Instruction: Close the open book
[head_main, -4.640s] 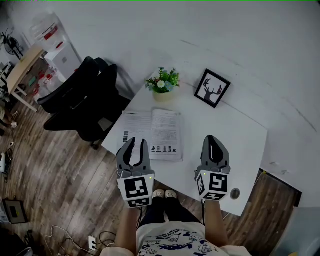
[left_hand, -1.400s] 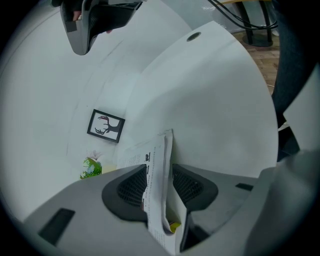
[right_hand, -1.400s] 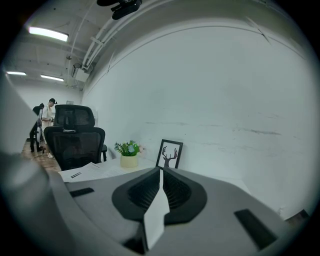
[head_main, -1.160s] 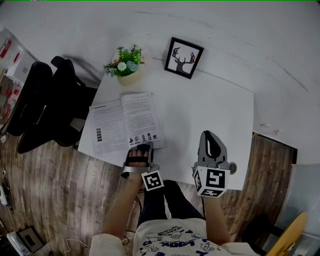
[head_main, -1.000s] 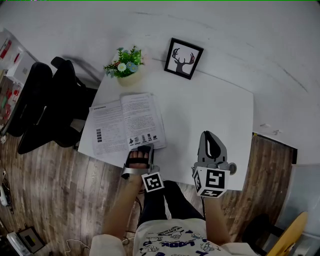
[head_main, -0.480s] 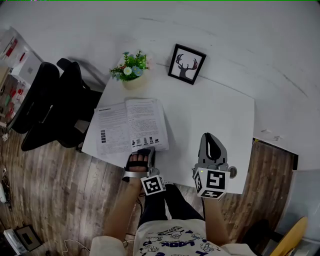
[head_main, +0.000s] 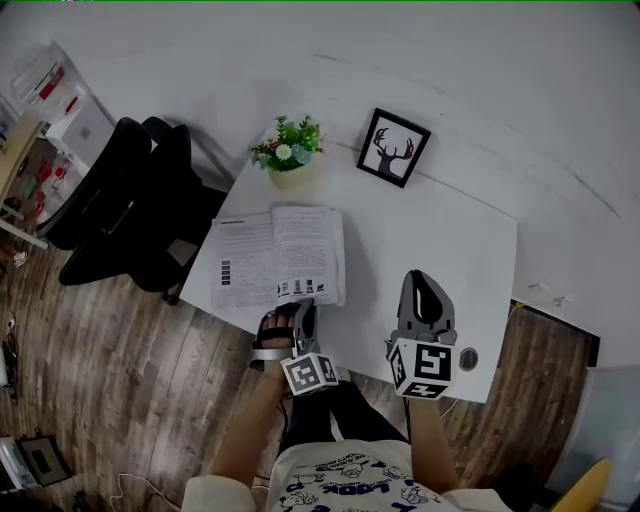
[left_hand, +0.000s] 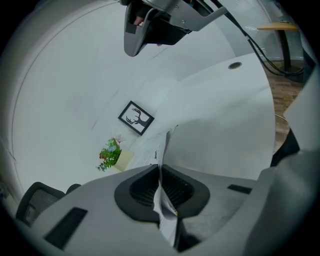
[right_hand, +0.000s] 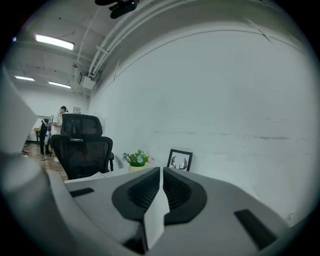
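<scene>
Left tool (head_main: 297, 316) over hidden book (head_main: 278, 255) edge

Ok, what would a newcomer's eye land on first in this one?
The left grey two-jaw gripper, whose jaws have just been closing, pinches a page edge of the open white printed book at the white table's near-left side. The right grey gripper hangs shut and empty nearby.

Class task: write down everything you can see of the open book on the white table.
The open book of white printed pages lies spread near the white table's left edge, showing dense text with small pictures along the bottom. The left gripper, whose jaws have just been closing, pinches the near edge of its right-hand page, which bends up between the pads.
</scene>
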